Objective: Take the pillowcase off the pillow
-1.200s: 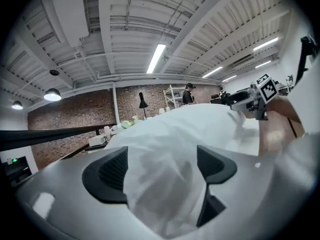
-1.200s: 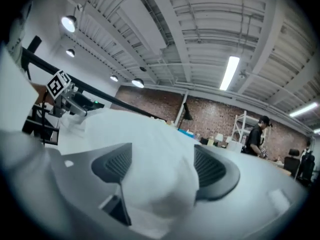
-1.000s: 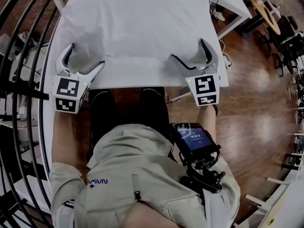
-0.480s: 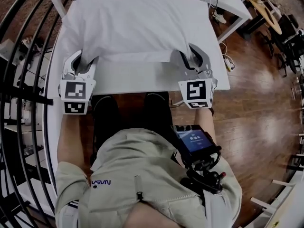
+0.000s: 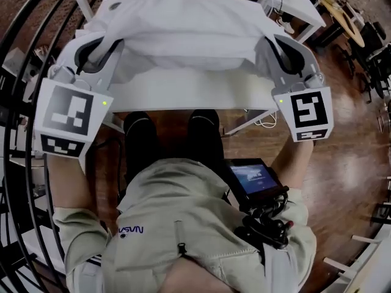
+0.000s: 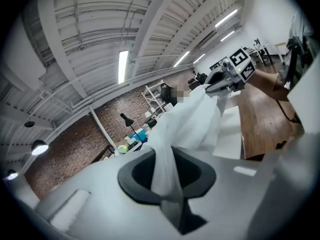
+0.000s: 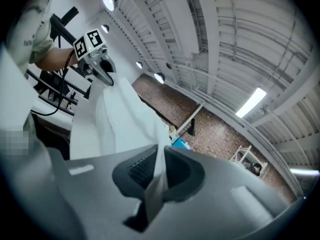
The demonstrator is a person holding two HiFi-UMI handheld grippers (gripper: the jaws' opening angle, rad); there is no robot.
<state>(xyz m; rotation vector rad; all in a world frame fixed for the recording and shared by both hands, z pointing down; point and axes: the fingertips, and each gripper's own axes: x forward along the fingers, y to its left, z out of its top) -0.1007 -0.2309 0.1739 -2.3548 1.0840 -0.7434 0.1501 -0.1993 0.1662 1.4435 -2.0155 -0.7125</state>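
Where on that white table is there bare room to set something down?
Only the bare strip of table along its near edge, between the lifted pillowcase and the person's legs. Its ends are crowded: the left gripper and right gripper have just closed their jaws on the pillowcase's corners. Farther back, the pillowcase covers it.

The white rectangular table [image 5: 189, 93] stood on a brown wooden plank floor [image 5: 342, 145]. A stuffed white fabric pillowcase [image 5: 183, 29] lay across its far part, its two near corners lifted off the top, leaving a bare white strip along the near edge.
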